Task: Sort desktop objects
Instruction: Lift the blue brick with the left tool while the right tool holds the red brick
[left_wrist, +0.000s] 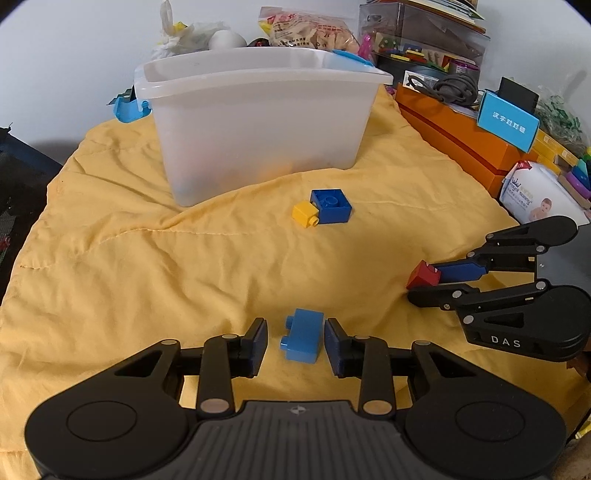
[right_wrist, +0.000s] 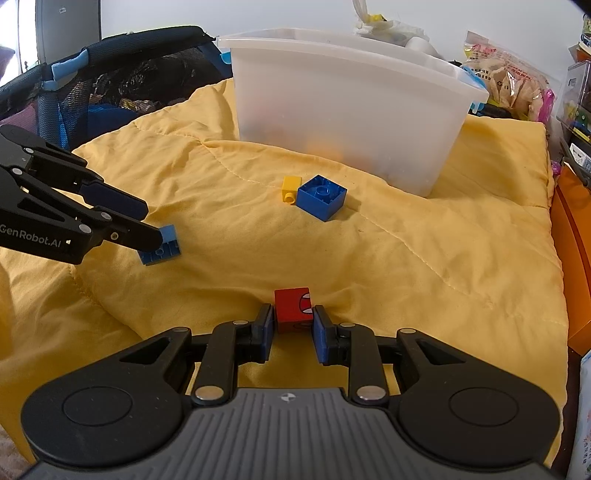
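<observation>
A light blue brick (left_wrist: 301, 338) lies on the yellow quilt (left_wrist: 147, 258) between the pads of my left gripper (left_wrist: 295, 343). Its right pad is against the brick, and quilt shows between the left pad and the studs, so it stands open. My right gripper (right_wrist: 293, 326) is shut on a red printed brick (right_wrist: 293, 308) low on the quilt; the left wrist view shows this brick (left_wrist: 421, 275) pinched at the fingertips. Farther back a dark blue square brick (left_wrist: 330, 206) and a small yellow brick (left_wrist: 306, 213) touch each other. Behind them stands a translucent white bin (left_wrist: 258, 125).
Orange boxes (left_wrist: 461, 144), a blue card box (left_wrist: 508, 120) and a pack of wipes (left_wrist: 535, 195) line the quilt's right edge. A dark mesh playpen (right_wrist: 74, 92) borders the left side. Snack bags (left_wrist: 310, 33) and toy drawers crowd the back.
</observation>
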